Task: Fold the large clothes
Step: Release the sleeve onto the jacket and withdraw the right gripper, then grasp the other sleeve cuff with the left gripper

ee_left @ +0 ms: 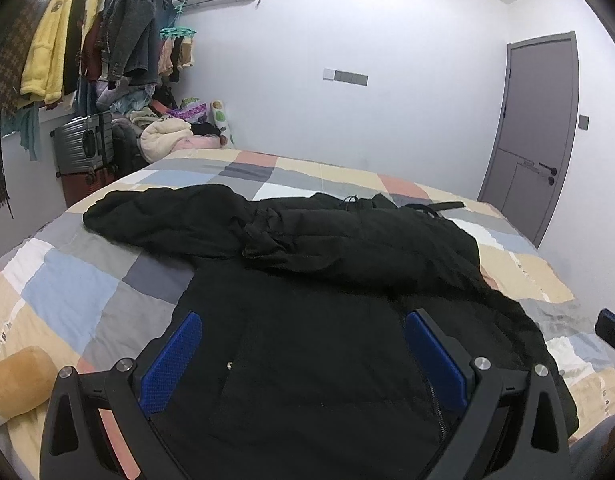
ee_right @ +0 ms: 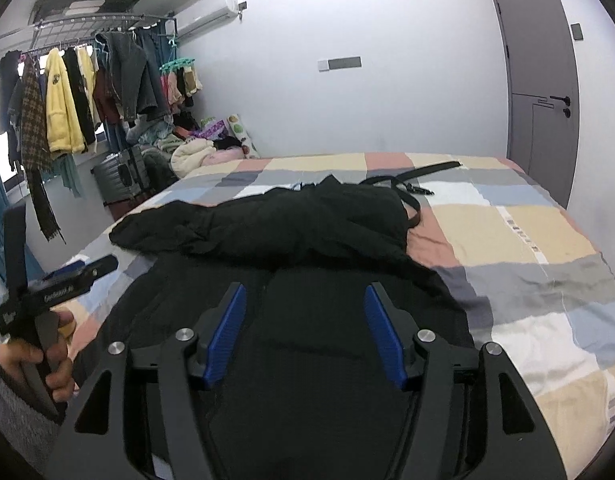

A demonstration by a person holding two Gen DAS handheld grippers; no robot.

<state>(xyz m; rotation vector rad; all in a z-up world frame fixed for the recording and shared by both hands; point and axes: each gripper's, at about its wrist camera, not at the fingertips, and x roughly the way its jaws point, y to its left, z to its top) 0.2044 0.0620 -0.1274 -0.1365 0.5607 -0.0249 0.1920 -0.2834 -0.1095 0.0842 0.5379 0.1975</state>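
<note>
A large black coat (ee_left: 327, 320) lies spread on the patchwork bed (ee_left: 87, 288), one sleeve (ee_left: 167, 216) folded across its upper part. Its black belt (ee_right: 411, 178) trails onto the quilt (ee_right: 527, 240) at the far end. My left gripper (ee_left: 303, 320) hovers open over the coat's near hem, with nothing pinched between its blue pads (ee_left: 175, 356). My right gripper (ee_right: 303, 294) is also open above the near part of the coat (ee_right: 307, 232), and its pads (ee_right: 383, 332) are apart from the cloth. In the right wrist view a hand (ee_right: 55, 364) holds the left gripper (ee_right: 79, 270) at the left.
A rack of hanging clothes (ee_left: 67, 48) and a grey suitcase (ee_left: 83, 144) stand at the far left, beside a heap of clothing (ee_left: 167, 136). A grey door (ee_left: 535, 128) is at the right. An orange pillow (ee_left: 19, 384) lies at the bed's near left corner.
</note>
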